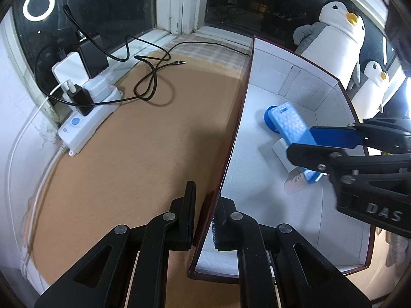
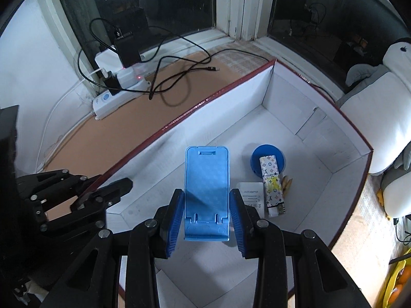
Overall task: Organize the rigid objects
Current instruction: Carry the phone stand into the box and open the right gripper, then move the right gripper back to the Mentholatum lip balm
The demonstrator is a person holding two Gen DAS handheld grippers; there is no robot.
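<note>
A white cardboard box with a dark red rim (image 1: 240, 118) (image 2: 195, 107) stands on the brown table. My left gripper (image 1: 204, 220) is shut on the box's left wall and shows in the right wrist view (image 2: 102, 192). My right gripper (image 2: 206, 220) is inside the box, its blue pads on both sides of a light blue phone stand (image 2: 206, 187) (image 1: 292, 125); it also shows in the left wrist view (image 1: 323, 143). Beside the stand lie a round blue lid (image 2: 280, 154) (image 1: 269, 115), a patterned tube (image 2: 272, 182) and a white adapter box (image 2: 253, 195) (image 1: 281, 151).
A white power strip (image 1: 84, 120) (image 2: 115, 95) with chargers and loose black cables (image 1: 154, 77) (image 2: 185, 74) lies at the back left by the window. Plush penguins (image 1: 334, 30) (image 2: 380, 118) sit to the right of the box.
</note>
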